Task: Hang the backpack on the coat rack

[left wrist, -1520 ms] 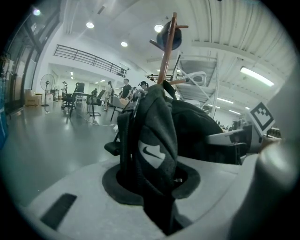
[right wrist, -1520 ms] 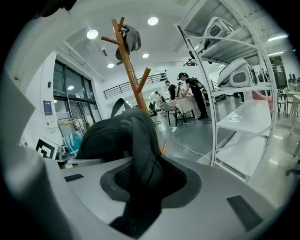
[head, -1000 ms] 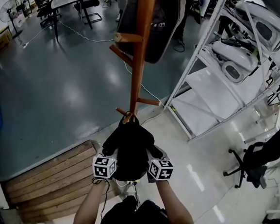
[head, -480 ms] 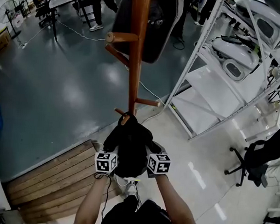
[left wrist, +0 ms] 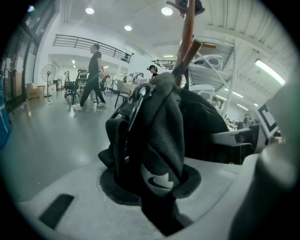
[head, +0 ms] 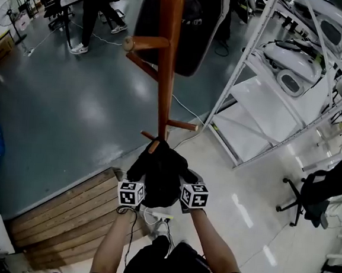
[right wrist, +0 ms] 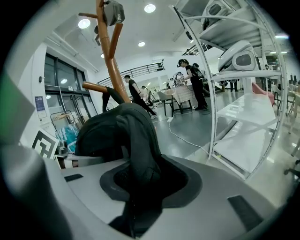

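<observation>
As L tongs (head: 137, 185), R tongs (head: 188, 188) clamp it, backpack (head: 160, 172) sits btwn.

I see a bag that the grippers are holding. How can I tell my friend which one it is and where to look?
Find the tall wooden coat rack beside the white metal shelves and follow its pole down to the lowest pegs. The black backpack sits bunched there, pinched between the left gripper and the right gripper. The other dark item hangs high up the rack, untouched.
</observation>
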Action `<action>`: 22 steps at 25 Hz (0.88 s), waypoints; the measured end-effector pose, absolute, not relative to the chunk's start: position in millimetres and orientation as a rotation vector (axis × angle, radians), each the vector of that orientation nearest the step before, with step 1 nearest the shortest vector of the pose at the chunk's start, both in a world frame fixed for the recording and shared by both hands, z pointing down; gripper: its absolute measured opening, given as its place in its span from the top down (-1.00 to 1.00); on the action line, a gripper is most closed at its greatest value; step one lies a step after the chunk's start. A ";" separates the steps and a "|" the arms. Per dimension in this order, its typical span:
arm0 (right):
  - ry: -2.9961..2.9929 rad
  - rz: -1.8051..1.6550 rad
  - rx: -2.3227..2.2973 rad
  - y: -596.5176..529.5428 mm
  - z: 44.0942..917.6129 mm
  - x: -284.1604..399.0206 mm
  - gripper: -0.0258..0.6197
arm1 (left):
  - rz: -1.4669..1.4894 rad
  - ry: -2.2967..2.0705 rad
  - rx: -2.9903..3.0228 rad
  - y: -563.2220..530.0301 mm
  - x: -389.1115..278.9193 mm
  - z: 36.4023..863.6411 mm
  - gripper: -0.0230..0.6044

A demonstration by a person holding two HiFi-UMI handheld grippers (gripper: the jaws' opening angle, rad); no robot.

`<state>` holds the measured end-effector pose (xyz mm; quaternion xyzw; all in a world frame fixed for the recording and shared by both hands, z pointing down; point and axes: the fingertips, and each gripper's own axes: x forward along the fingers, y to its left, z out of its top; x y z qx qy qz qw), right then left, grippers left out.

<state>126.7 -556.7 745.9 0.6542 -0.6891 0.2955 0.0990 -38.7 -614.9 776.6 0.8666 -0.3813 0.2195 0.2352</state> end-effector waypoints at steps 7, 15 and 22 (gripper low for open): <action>-2.024 0.896 1.927 -561.1 752.2 127.5 0.55 | 0.619 -1.077 2.379 -616.9 -41.5 783.9 0.52; -1.997 0.891 1.929 -560.9 748.1 137.9 0.33 | 0.638 -1.112 2.338 -613.5 -46.2 785.3 0.21; -2.040 0.909 1.940 -544.5 737.5 136.5 0.26 | 0.569 -1.168 2.320 -598.8 -69.9 769.1 0.17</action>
